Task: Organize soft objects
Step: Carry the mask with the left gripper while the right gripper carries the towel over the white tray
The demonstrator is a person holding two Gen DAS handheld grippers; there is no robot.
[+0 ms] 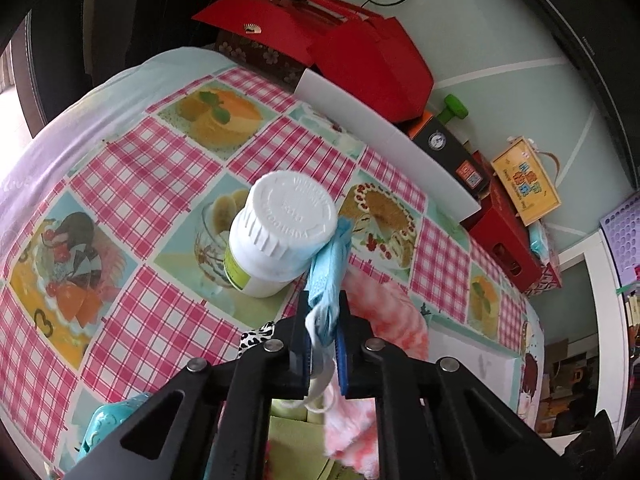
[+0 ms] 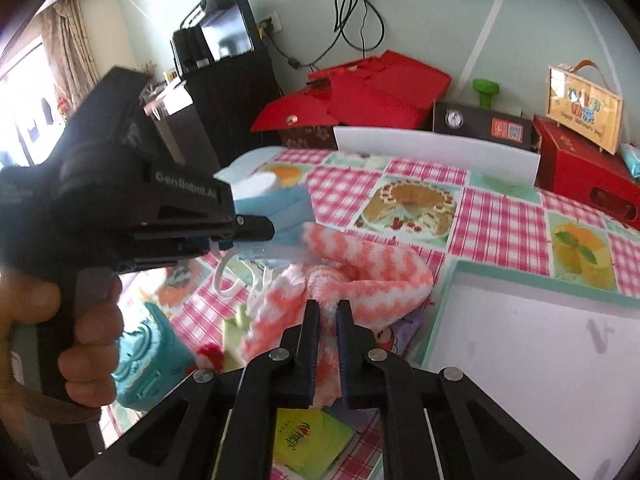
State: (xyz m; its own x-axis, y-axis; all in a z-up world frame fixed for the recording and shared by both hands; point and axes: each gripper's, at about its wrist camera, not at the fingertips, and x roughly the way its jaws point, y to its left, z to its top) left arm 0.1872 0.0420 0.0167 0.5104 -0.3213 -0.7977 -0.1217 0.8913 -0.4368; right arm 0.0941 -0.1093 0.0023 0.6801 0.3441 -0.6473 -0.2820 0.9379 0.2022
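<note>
My left gripper (image 1: 323, 300) is shut on a blue face mask (image 1: 330, 264) with white ear loops, held above the table beside a white pill bottle (image 1: 276, 232). In the right wrist view the left gripper (image 2: 256, 232) shows at left, with the mask (image 2: 280, 208) in its fingers. My right gripper (image 2: 328, 308) is shut on a fluffy orange-and-white towel (image 2: 360, 264) and lifts it off the table. The same towel (image 1: 384, 312) shows in the left wrist view, below and right of the mask.
A white tray (image 2: 520, 340) lies at the right on the checked tablecloth (image 1: 152, 184). A teal box (image 2: 140, 356), a green packet (image 2: 308, 440) and a leopard-print item (image 1: 256, 336) lie near the front. Red boxes (image 1: 360, 52) and a white board (image 2: 432, 152) line the back.
</note>
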